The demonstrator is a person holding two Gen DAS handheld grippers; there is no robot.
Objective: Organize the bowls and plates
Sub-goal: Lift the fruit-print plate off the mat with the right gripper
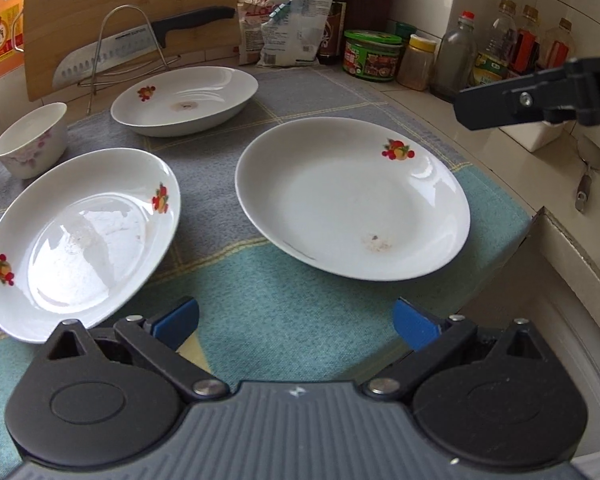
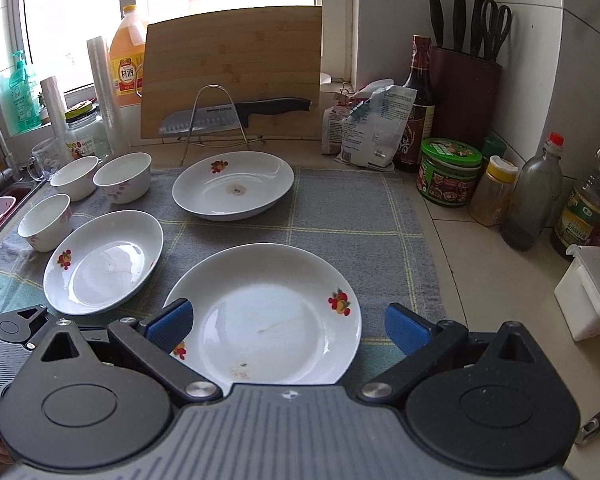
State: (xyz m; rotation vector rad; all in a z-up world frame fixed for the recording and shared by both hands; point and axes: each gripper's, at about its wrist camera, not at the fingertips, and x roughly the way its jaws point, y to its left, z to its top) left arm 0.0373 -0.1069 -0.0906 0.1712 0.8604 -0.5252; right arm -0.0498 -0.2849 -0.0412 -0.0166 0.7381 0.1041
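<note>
Three white plates with fruit prints lie apart on a grey-green cloth (image 2: 340, 208): a near plate (image 2: 268, 316) (image 1: 352, 200), a left plate (image 2: 104, 262) (image 1: 84, 236) and a far plate (image 2: 234, 186) (image 1: 186, 100). Three white floral bowls (image 2: 124, 176) (image 2: 76, 176) (image 2: 46, 220) stand upright at the cloth's left; one bowl (image 1: 32, 140) shows in the left wrist view. My left gripper (image 1: 296, 322) is open and empty above the cloth's near edge. My right gripper (image 2: 286, 326) is open and empty, hovering over the near plate.
A cutting board (image 2: 236, 68) and a knife on a wire rack (image 2: 220, 116) stand behind the cloth. Bottles, jars and bags (image 2: 448, 170) line the back right. A white box (image 2: 592, 292) sits right. A sink (image 2: 4, 200) lies left.
</note>
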